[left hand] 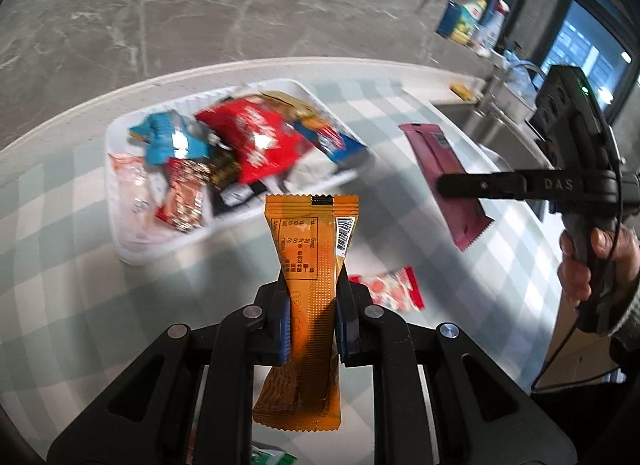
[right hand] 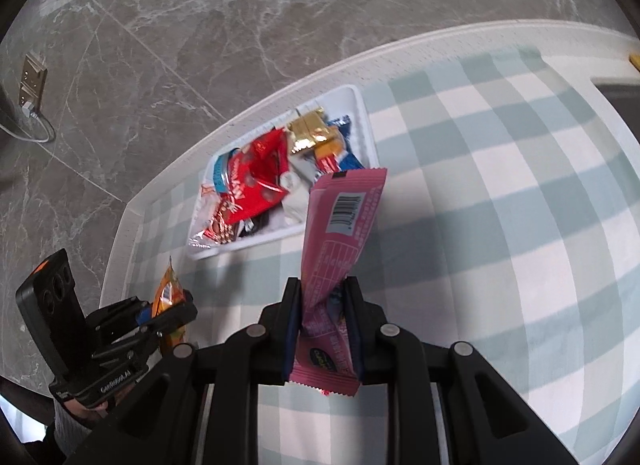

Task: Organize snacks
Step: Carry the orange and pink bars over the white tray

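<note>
While each tool pinched a bar, orange bar (left hand: 310, 249) left, pink bar (right hand: 340, 233) right, lowering both flat into the white tray (right hand: 366, 125) seemed wisest

The orange wrapper (left hand: 310, 265) is glossy foil-like plastic with a fine embossed grain; the pink wrapper (right hand: 340, 233) is smoother, with a soft sheen. The tray (left hand: 120, 233) looks like matt white foam or plastic. A woven-looking checked cloth (right hand: 500, 185) covers the table; the floor (right hand: 200, 25) is polished marbled stone
</note>
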Motion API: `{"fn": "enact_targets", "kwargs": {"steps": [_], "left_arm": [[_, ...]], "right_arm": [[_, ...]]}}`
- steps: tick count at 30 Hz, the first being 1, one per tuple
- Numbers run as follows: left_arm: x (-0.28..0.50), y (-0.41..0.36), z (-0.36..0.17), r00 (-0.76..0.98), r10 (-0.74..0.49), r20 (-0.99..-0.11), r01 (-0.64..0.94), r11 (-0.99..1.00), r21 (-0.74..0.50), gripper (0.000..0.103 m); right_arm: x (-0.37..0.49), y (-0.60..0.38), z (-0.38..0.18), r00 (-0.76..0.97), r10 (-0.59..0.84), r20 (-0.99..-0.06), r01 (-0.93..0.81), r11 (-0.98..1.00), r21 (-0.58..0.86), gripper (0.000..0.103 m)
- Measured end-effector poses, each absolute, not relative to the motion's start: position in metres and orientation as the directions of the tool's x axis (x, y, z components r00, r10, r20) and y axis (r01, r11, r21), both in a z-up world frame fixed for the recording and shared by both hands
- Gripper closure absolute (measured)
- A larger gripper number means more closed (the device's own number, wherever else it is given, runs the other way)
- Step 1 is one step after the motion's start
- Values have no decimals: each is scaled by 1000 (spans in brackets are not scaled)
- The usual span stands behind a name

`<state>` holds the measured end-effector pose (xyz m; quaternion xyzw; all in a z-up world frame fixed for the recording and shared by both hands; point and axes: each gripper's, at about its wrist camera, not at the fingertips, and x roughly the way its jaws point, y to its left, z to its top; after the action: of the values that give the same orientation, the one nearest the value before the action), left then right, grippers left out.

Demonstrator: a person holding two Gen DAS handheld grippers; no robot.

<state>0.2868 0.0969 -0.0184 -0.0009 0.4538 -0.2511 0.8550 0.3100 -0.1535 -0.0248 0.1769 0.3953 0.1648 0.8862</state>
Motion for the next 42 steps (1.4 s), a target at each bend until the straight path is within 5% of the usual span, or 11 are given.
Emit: {"fn": "enact_targets", "kwargs": {"steps": [42], "left_arm": [[408,144,-32,513,-364,-777,241,930,-277,88]], "right_arm": [[445,-81,19,590,377,-714,-311,922,229,80]]}}
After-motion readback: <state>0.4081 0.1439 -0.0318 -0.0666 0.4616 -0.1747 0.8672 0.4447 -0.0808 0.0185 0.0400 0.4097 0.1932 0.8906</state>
